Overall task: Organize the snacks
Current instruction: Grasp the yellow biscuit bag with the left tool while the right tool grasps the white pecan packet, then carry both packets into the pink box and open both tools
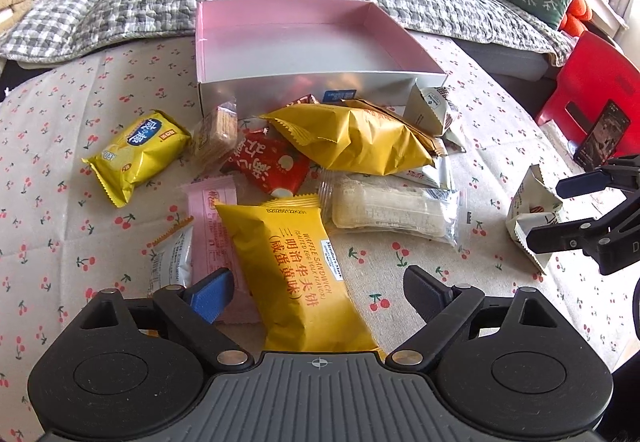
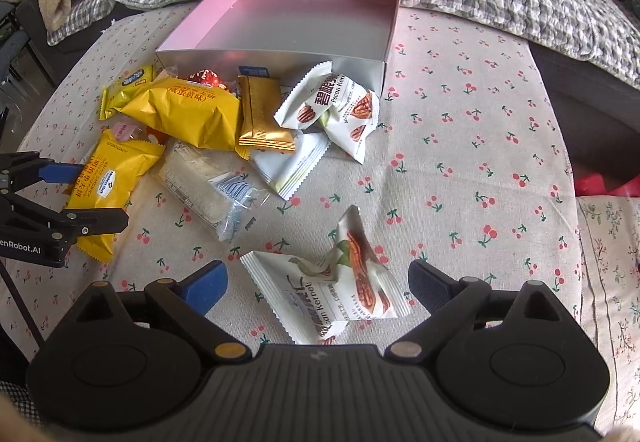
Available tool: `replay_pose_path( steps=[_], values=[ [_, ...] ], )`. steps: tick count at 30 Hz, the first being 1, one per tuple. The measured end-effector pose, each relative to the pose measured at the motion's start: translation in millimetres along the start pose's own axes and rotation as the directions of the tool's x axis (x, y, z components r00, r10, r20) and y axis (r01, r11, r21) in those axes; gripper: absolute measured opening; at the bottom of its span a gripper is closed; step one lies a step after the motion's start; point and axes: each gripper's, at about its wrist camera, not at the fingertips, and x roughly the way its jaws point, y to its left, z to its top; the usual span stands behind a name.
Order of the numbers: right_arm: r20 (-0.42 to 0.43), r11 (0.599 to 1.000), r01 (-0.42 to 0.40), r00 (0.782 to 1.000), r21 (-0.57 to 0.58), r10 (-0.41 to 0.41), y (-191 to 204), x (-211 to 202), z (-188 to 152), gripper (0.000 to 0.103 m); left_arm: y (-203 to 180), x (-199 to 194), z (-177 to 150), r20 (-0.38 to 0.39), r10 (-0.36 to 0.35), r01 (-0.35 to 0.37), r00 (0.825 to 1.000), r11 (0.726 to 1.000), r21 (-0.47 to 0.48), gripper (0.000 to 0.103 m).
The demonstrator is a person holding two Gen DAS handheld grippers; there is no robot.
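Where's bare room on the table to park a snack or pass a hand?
Free: the cloth right of the pink box, running down past the pecan packet under the right tongs. The box floor is bare too. Crowded: the snack pile against the box front, reaching the left tongs.
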Motion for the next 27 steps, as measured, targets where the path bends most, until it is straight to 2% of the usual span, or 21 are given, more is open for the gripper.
replay_pose_path(
  steps=[7,9,13,15,17,19,20,27],
  values=[
    [-0.054,0.998,0.023,0.998,-0.056,-0.026,9,19,-1,0.095,-7,6,-1,0.003,0.046,-0.046,0.999,0.998,0.037,0.080],
    [-0.065,0.996,0.043,0.997,-0.074,-0.048,11,24,0,0.092,-7,7,-1,0.008,0.069,-0.069,0.998,0.997,0.045,0.072],
    [-0.088,0.996,0.032,0.995,-0.084,-0.040,12,31,2,0.078,-8,7,-2,0.020,0.112,-0.113,0.994,0.992,0.063,0.061],
    [-0.091,0.995,0.037,0.995,-0.087,-0.045,13,33,2,0.070,-8,7,-2,0.024,0.134,-0.135,0.991,0.988,0.070,0.048],
    [-0.090,0.996,0.037,0.995,-0.086,-0.044,13,33,2,0.067,-6,6,-2,0.024,0.138,-0.140,0.990,0.988,0.062,0.045],
    [-0.084,0.996,0.025,0.996,-0.081,-0.031,13,32,1,0.055,-3,5,-2,0.024,0.140,-0.141,0.990,0.989,0.052,0.042],
    [-0.078,0.996,0.023,0.996,-0.082,-0.030,13,30,1,0.053,-3,4,-1,0.024,0.142,-0.143,0.990,0.988,0.052,0.040],
    [-0.037,0.998,0.002,0.999,-0.068,-0.004,13,22,1,0.049,-4,-3,0,0.044,0.132,-0.133,0.990,0.990,0.036,0.037]
  ],
)
